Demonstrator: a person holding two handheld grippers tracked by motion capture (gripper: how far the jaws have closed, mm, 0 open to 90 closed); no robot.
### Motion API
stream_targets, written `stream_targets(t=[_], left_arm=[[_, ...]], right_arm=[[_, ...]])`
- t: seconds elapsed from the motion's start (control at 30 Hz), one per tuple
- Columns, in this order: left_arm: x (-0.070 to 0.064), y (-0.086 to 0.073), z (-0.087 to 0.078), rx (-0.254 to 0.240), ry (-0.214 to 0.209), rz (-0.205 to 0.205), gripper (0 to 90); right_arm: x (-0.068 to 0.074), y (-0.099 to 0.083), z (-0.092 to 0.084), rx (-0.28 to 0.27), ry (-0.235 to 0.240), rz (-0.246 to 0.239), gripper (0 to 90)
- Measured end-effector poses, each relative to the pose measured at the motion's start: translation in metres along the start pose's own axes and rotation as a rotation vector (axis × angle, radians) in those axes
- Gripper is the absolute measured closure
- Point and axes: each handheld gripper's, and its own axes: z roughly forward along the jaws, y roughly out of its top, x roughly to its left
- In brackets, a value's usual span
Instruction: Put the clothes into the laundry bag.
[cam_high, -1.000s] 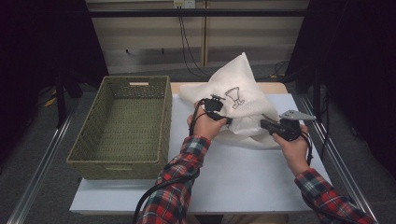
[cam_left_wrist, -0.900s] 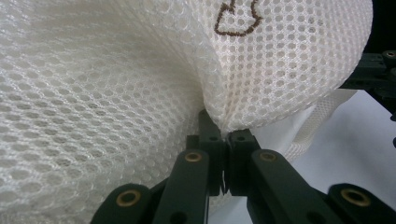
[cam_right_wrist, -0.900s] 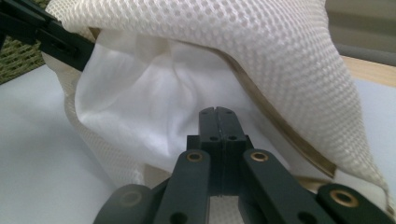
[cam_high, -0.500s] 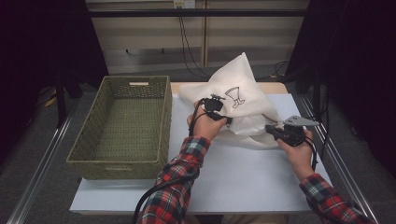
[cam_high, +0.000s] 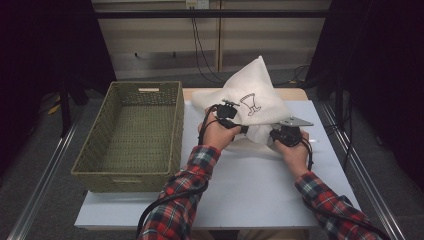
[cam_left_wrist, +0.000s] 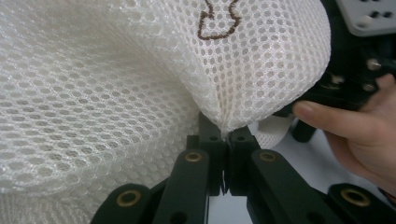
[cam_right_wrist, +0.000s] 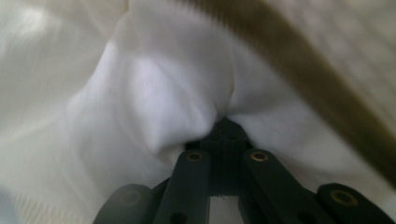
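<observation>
A white mesh laundry bag (cam_high: 252, 97) with a brown printed emblem (cam_high: 250, 104) stands bunched up at the back of the white table (cam_high: 260, 185). My left gripper (cam_high: 243, 129) is shut on a fold of the mesh (cam_left_wrist: 140, 79); its jaws meet on the cloth's edge. My right gripper (cam_high: 274, 135) is shut on white cloth (cam_right_wrist: 154, 107) at the bag's lower right, its jaws pressed together with fabric bulging around them. A brown band (cam_right_wrist: 299, 79) of the bag runs blurred across the right gripper view. The right hand (cam_left_wrist: 355, 135) shows in the left gripper view.
An empty woven basket (cam_high: 131, 135) stands at the table's left. Metal rails (cam_high: 45, 175) run along both sides of the table. Black cables (cam_high: 165, 200) trail from the grippers along the plaid sleeves (cam_high: 185, 200).
The right gripper has moved left and closer in toward the bag's lower edge and has closed on the cloth. The left gripper stays put, shut on the mesh.
</observation>
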Motion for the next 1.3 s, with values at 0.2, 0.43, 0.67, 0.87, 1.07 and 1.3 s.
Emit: stream_targets(t=[0.2, 0.43, 0.67, 0.87, 1.07, 1.3], left_arm=[[-0.001, 0.001, -0.006, 0.020, -0.045, 0.021, 88.6], [0.005, 0.001, -0.009, 0.023, -0.111, -0.001, 88.9], [0.009, 0.000, -0.021, 0.005, -0.148, -0.023, 89.0], [0.001, 0.000, -0.028, -0.013, -0.159, -0.008, 89.0], [-0.001, 0.001, -0.037, -0.015, -0.200, -0.010, 89.1], [0.008, -0.001, -0.045, -0.026, -0.220, -0.037, 89.2]], right_arm=[[0.004, 0.012, 0.022, -0.070, -0.013, 0.056, 90.0], [0.013, 0.024, 0.034, -0.123, -0.021, 0.106, 90.0], [0.023, 0.037, 0.041, -0.158, 0.012, 0.164, 90.0], [0.042, 0.035, 0.034, -0.169, 0.054, 0.143, 90.0], [0.054, 0.042, 0.040, -0.225, 0.067, 0.157, 90.0], [0.064, 0.055, 0.076, -0.234, 0.056, 0.152, 90.0]])
